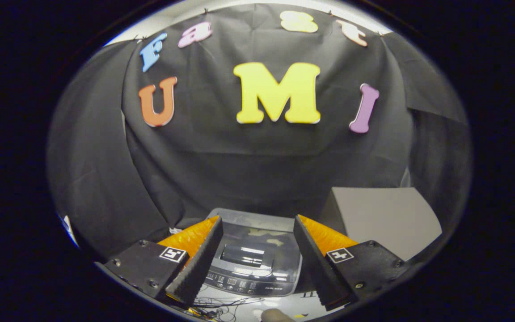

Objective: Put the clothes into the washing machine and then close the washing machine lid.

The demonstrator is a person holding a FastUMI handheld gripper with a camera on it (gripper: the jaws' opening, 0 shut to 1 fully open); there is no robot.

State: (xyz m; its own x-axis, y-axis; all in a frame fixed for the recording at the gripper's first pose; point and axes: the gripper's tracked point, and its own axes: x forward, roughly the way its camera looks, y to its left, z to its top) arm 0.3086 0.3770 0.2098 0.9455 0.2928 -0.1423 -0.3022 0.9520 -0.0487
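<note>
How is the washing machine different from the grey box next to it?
The washing machine has a dark shiny lid and a row of buttons on its front panel; the grey box is plain and matte, with no buttons. The washing machine lies between the fingers of the open hand-held gripper; the grey box stands off to one side. Both stand before the black cloth wall.

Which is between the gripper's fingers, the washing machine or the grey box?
The washing machine, its lid down, sits between the open gripper fingers. The grey box stands off beside the machine.
</note>
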